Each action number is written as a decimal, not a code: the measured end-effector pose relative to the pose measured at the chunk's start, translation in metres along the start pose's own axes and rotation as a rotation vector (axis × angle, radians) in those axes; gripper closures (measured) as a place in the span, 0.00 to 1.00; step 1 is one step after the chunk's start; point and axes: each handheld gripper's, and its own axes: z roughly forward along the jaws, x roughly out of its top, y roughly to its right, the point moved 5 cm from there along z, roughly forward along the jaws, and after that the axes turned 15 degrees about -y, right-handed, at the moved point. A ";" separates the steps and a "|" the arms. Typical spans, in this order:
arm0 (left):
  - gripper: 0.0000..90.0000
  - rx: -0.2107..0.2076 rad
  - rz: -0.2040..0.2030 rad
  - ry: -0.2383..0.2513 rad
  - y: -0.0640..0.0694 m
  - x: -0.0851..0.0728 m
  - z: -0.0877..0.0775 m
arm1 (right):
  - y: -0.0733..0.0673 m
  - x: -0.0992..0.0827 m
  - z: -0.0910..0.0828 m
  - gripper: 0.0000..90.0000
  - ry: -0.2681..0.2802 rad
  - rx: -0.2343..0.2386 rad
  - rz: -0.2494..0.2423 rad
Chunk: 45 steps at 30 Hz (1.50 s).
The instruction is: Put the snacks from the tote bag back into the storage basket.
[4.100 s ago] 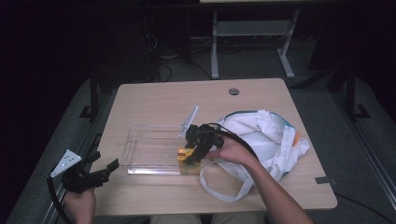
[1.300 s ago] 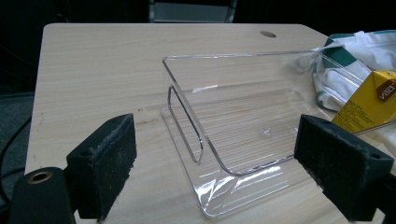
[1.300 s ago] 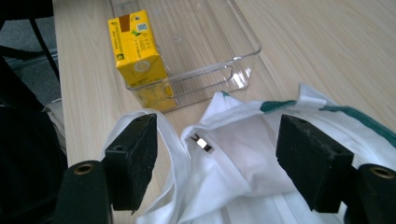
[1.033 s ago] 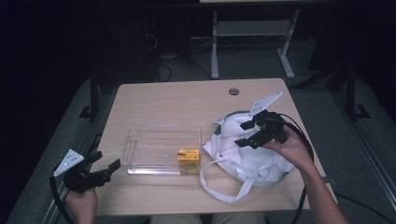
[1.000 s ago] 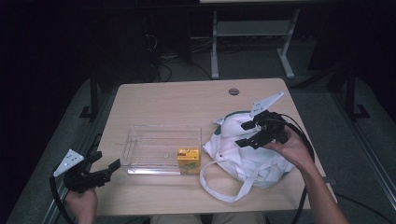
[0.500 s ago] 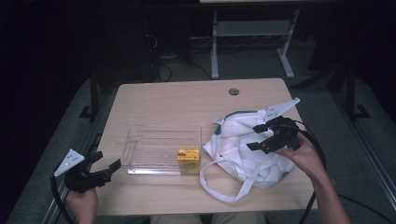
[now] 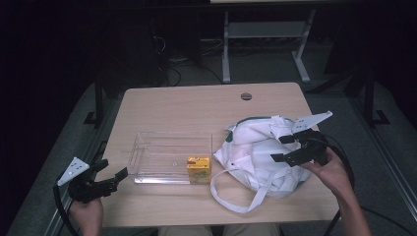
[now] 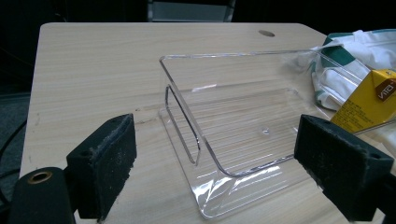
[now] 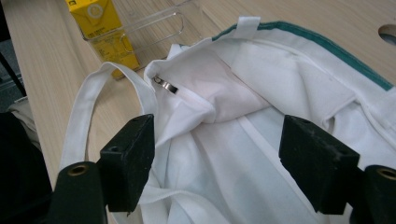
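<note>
Right gripper (image 7: 284, 148) agape over white bag (image 7: 255, 156), yellow carton (image 7: 198, 168) in clear tray (image 7: 147, 162)

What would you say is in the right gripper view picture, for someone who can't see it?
Two black padded fingers stand wide apart, holding nothing, over a crumpled white cloth bag with green trim on a pale wooden table. Beyond the bag's loose strap, a small yellow juice carton stands at the end of a clear plastic tray.
</note>
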 end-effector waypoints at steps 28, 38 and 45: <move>0.14 -0.006 0.019 -0.007 0.004 0.001 0.002 | 0.008 -0.044 0.005 0.29 0.057 -0.020 0.099; 0.14 -0.016 0.028 -0.009 0.007 0.001 0.003 | 0.005 -0.049 0.005 0.29 0.072 -0.031 0.116; 0.14 -0.022 0.030 -0.007 0.007 0.001 0.003 | 0.005 -0.054 0.006 0.29 0.073 -0.039 0.126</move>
